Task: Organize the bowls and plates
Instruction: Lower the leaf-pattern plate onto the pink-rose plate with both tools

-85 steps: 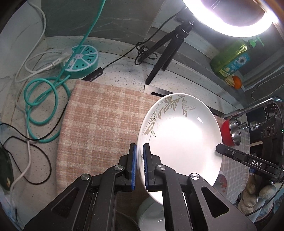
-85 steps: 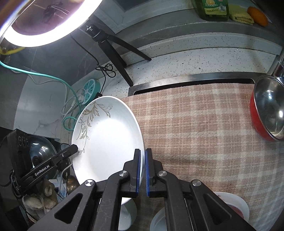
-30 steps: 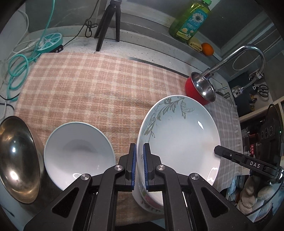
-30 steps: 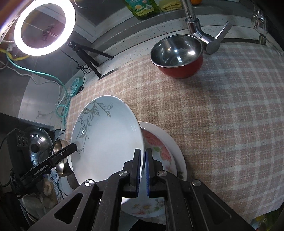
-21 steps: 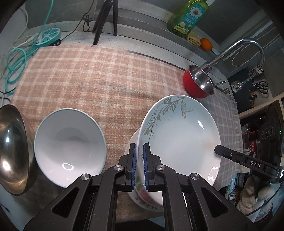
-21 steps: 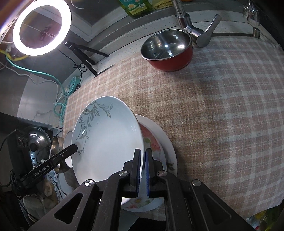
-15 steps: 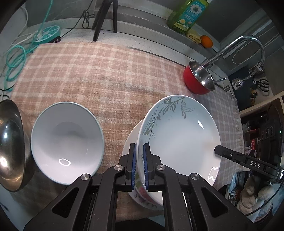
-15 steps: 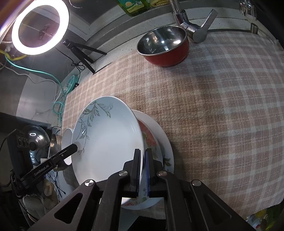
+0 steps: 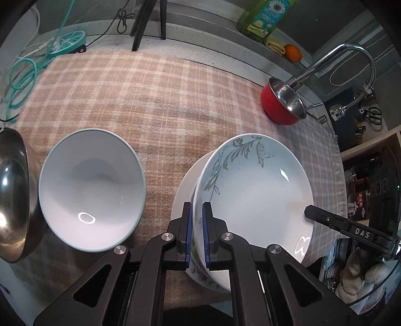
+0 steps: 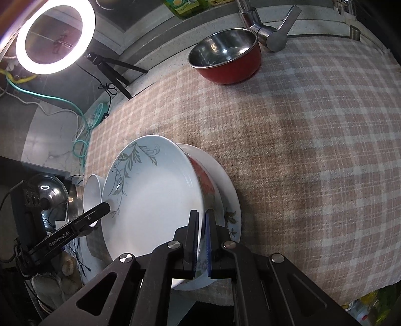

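A white plate with a grey leaf pattern (image 9: pixel 255 190) (image 10: pixel 153 200) is held between both grippers. My left gripper (image 9: pixel 197 233) is shut on its left rim, my right gripper (image 10: pixel 202 240) is shut on its right rim. The plate hangs just over a white plate with red flowers (image 10: pixel 220 190) (image 9: pixel 183 190) lying on the checked cloth (image 9: pixel 150 100). Whether the two plates touch I cannot tell. A pale blue-rimmed white bowl (image 9: pixel 92 188) stands to the left, and a steel bowl (image 9: pixel 12 195) beside it at the left edge.
A red bowl with a steel inside (image 9: pixel 283 102) (image 10: pixel 225 57) stands at the back under the tap (image 9: pixel 351 57). A ring light (image 10: pixel 52 35) on a tripod, teal cables (image 9: pixel 22 75), a green soap bottle (image 9: pixel 265 17) and an orange (image 9: pixel 292 52) line the back.
Both grippers carried the leaf plate from the left side of the counter over to the flowered plate and lowered it slightly toward it. Both grips stayed shut.
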Available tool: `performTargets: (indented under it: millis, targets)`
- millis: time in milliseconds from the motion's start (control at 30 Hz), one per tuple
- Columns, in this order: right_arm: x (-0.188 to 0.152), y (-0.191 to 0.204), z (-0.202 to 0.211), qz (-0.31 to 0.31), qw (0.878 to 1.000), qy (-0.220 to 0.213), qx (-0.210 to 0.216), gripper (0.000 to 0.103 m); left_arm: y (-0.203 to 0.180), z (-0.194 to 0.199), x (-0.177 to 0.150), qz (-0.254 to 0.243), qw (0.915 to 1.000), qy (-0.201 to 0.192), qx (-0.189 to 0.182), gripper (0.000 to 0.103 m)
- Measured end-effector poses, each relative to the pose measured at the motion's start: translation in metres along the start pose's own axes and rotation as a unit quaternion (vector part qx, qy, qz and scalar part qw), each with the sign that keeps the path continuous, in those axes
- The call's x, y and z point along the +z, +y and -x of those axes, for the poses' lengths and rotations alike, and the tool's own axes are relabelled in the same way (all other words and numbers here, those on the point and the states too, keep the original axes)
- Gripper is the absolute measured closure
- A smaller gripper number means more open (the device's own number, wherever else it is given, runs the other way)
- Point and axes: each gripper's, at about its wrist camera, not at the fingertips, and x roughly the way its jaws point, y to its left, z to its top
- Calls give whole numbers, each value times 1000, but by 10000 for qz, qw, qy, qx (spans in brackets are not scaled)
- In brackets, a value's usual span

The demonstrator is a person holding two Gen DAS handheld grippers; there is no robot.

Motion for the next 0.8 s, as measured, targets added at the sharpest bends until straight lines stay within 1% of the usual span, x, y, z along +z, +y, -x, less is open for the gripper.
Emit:
performTargets:
  millis: [233,800]
  targets:
    - [-9,-5,-3,-30,10000,41,-14,98,-1,-1,-3,-21,10000,13,6,97]
    - [-13,-9,-3,-69,9999,79,-46,98,-4,-8,-8,-70,9999,71,51,97]
